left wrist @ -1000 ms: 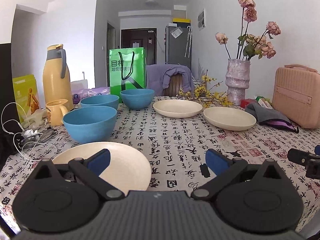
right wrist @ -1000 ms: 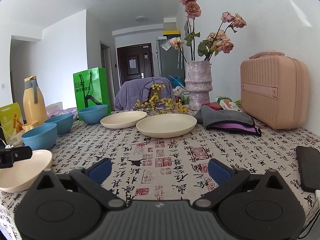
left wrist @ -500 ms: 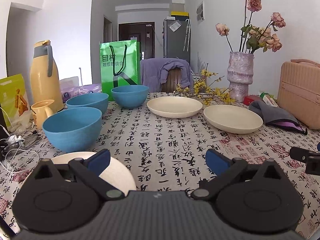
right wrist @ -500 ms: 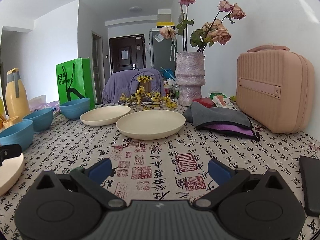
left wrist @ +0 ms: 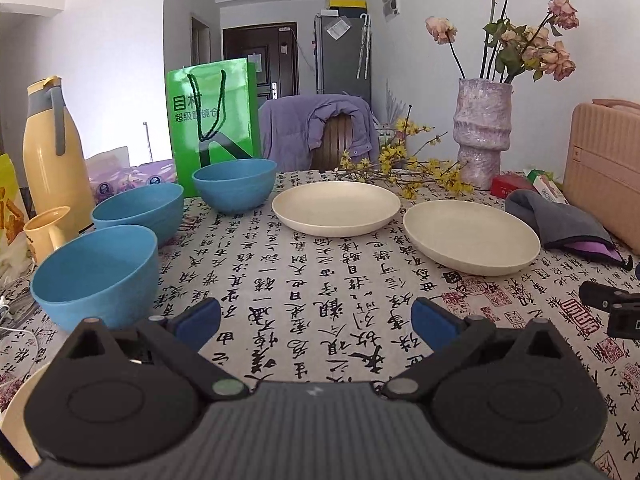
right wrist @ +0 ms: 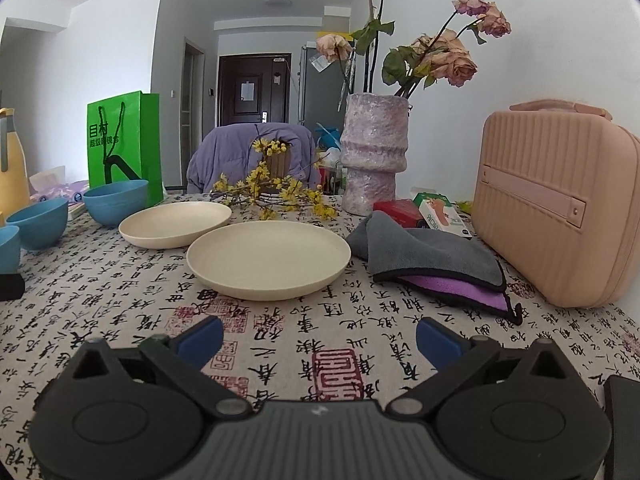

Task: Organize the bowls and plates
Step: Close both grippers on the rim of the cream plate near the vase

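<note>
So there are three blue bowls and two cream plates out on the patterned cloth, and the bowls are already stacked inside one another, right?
Not quite. The three blue bowls are not stacked: the left wrist view shows each standing separately on the cloth. The two cream plates do lie there as you say.

Green bag, yellow flask, vase, pink case

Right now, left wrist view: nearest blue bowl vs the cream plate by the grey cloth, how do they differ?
The nearest blue bowl is deep with steep walls; the cream plate is shallow and wide. The bowl is blue, the plate cream. The bowl sits on the left beside a yellow cup; the plate sits on the right by the grey cloth. Both stand upright, empty and ungripped on the tablecloth.
</note>
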